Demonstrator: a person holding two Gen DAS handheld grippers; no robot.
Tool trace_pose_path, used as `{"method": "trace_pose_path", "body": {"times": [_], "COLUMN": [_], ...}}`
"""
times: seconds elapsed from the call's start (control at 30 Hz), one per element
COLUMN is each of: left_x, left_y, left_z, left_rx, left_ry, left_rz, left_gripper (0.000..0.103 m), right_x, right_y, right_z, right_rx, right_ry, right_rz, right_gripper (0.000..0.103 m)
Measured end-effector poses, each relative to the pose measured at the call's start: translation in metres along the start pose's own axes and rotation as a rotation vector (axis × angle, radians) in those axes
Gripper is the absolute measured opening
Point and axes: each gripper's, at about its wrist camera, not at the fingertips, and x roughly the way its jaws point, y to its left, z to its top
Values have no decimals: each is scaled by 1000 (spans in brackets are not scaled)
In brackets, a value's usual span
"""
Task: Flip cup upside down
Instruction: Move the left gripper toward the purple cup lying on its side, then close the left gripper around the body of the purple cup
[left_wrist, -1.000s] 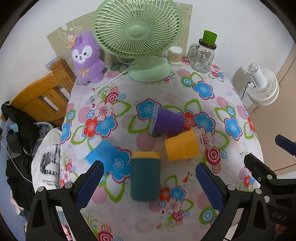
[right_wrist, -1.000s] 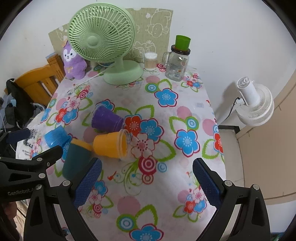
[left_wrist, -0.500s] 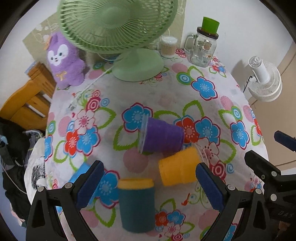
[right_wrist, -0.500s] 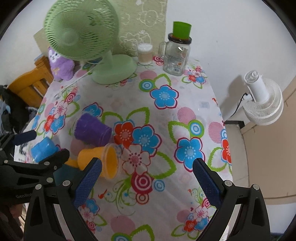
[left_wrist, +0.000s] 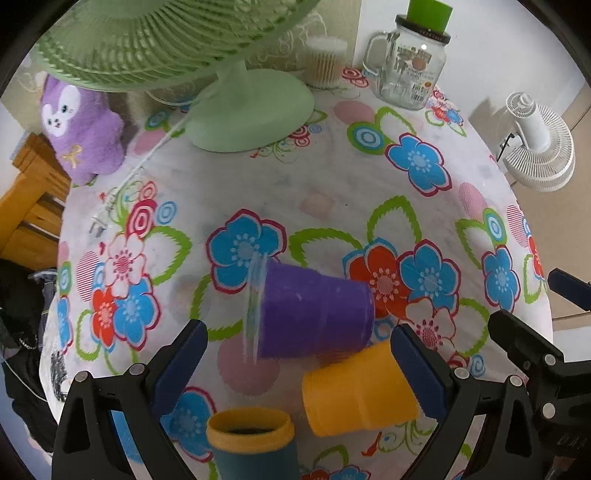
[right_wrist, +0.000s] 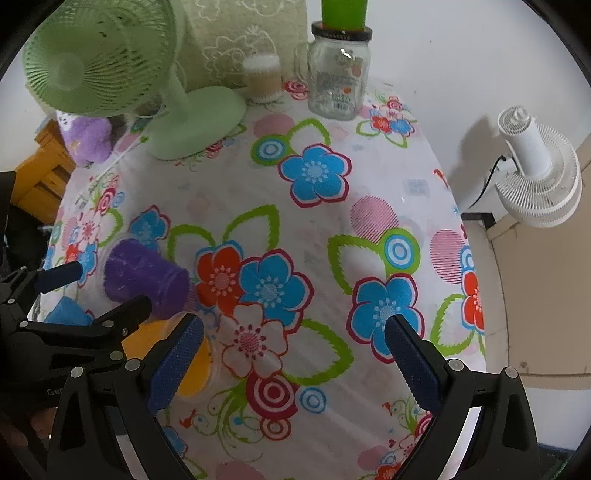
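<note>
A purple cup lies on its side on the floral tablecloth, mouth to the left; it also shows in the right wrist view. An orange cup lies on its side just in front of it, touching it. A teal cup with a yellow rim stands upright at the bottom edge. My left gripper is open and empty, its fingers either side of the purple and orange cups. My right gripper is open and empty over bare cloth, right of the cups.
A green desk fan stands at the back with a purple plush toy to its left. A glass jar with a green lid and a cotton-swab pot stand at the back right. A blue cup lies left. A white fan stands beyond the table's right edge.
Both grippers have moved forward and lower over the table. The cups now sit closer, between the left gripper's fingers. No cup has moved.
</note>
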Motion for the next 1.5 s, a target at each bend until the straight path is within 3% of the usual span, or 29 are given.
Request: {"method": "trace_pose_path", "body": {"times": [0.5,0.63,0.73,1.23,1.5], "left_x": [47,53,55,2,-39], "left_y": [4,1,-1,6,8], "left_z": [11,13,14,10,-9], "left_rx": [2,6,7,0,1], "left_ry": [87,90,88,1,-59], "left_rz": [-15,-33,-47,-12,2], "left_gripper": [96,82,81,81,81], "right_x": [40,44,44,6,-29], "right_y": [5,7,5,13,22], "right_z": [10,9,9,8,-5], "right_rx": [-5,-4,7,2,-18], "right_ry": [67,79,79,14,-33], "right_rz": [17,19,23,34,29], "right_gripper": [100,100,100,100,100]}}
